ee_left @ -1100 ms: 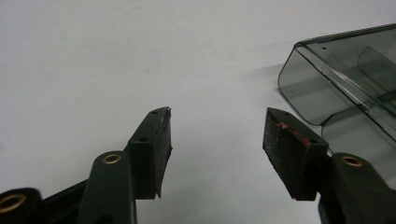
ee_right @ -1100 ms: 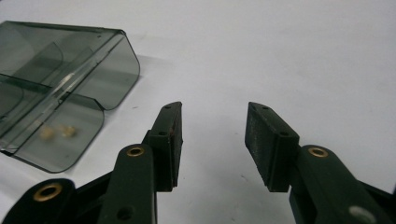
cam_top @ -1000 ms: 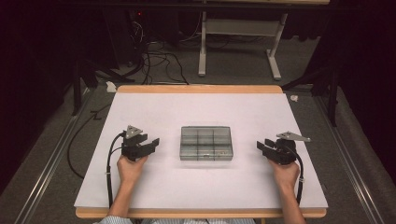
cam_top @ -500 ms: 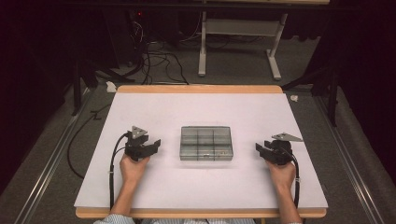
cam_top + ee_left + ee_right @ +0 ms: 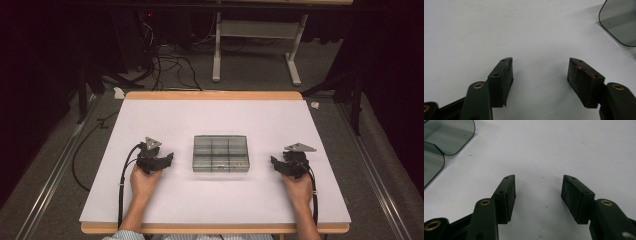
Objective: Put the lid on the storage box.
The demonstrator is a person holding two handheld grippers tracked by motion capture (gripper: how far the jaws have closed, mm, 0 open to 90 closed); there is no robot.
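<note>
Jaws of left gripper (image 5: 169, 158) spread, just been opening, nothing between the pads (image 5: 505, 77) but bare white table (image 5: 220, 120). Aimed toward the clear compartment box (image 5: 220, 153), just left of it, apart. Held low in left hand (image 5: 144, 181), forearm reaching up from the near edge. Jaws of right gripper (image 5: 274, 162) likewise spread, just been opening, empty; pointed at the box from its right, apart. Gripped by right hand (image 5: 297, 187), wrist straight. Box at table's middle, between both grippers.
</note>
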